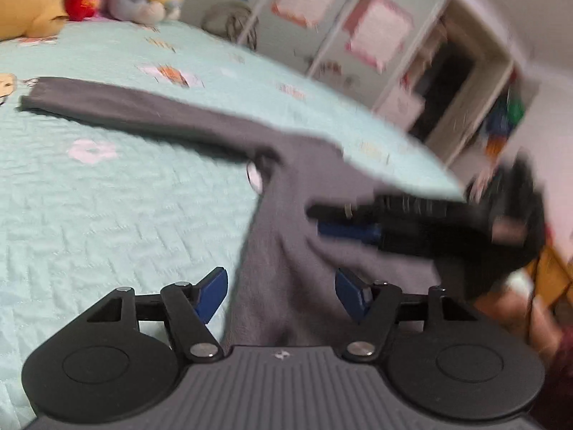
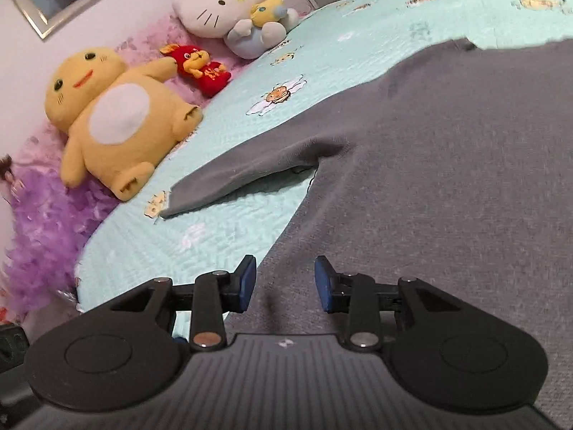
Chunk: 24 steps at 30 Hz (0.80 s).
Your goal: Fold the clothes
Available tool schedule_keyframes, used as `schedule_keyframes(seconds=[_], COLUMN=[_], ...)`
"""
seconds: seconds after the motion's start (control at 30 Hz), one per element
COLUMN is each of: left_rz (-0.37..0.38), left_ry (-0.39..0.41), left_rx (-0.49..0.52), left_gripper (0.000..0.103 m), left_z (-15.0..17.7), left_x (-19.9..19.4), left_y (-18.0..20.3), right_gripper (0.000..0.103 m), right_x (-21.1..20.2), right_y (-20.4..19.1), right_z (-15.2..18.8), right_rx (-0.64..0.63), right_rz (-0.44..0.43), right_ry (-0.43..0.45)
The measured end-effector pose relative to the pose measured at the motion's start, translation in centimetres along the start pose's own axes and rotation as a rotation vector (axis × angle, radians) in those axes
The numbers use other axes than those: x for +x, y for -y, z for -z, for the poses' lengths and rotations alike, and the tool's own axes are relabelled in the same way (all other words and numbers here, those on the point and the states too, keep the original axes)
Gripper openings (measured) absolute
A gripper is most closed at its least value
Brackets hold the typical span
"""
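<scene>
A grey long-sleeved sweater (image 1: 286,186) lies spread on the pale green quilted bedspread (image 1: 107,215), one sleeve (image 1: 107,104) stretched out to the left. My left gripper (image 1: 283,294) hovers over the sweater's side edge, jaws wide apart, blue pads (image 1: 215,294) clear of the cloth. The right gripper (image 1: 317,220) reaches in from the right over the sweater body, blurred. In the right wrist view the right gripper (image 2: 285,283) stands open over the sweater (image 2: 447,179) near its edge, pads (image 2: 247,283) not pressing anything; a sleeve (image 2: 243,172) points left.
Plush toys line the head of the bed: a yellow one (image 2: 114,122), a red one (image 2: 200,68) and a white cat (image 2: 222,10). A purple fluffy cover (image 2: 43,222) lies beside them. A white wardrobe (image 1: 358,36) stands past the bed's far edge.
</scene>
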<state>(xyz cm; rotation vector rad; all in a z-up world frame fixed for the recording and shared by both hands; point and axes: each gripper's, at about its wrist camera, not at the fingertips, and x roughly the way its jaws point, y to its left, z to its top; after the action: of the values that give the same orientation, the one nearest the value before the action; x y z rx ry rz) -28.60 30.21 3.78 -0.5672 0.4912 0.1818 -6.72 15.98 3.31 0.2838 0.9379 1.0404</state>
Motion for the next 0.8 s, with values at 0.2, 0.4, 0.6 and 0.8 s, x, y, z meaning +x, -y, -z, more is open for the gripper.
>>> schedule_keyframes(seconds=[0.2,0.4,0.6,0.8], left_rz=[0.139,0.09,0.029,0.11], left_ry=[-0.05,-0.045,-0.044,-0.06], left_rx=[-0.244,-0.22,-0.153,0.006], left_gripper=[0.06,0.038,0.034,0.034], left_z=[-0.8,-1.8,-2.9,-4.1], left_x=[1.5,2.3,3.5,7.4], left_y=[-4.4,-4.5,-2.4,1.1], right_gripper=[0.0,0.001,0.003,0.004], right_x=[-0.7,-3.0,1.5,2.4], right_y=[2.0,0.2,-2.1,0.7], right_z=[2.0,2.8,-0.1,-1.4], right_rx=[-0.1,-0.22,-0.272,-0.181], right_rz=[0.123,0.257,0.158,0.227], right_ry=[-0.04,0.004,-0.019,0.011])
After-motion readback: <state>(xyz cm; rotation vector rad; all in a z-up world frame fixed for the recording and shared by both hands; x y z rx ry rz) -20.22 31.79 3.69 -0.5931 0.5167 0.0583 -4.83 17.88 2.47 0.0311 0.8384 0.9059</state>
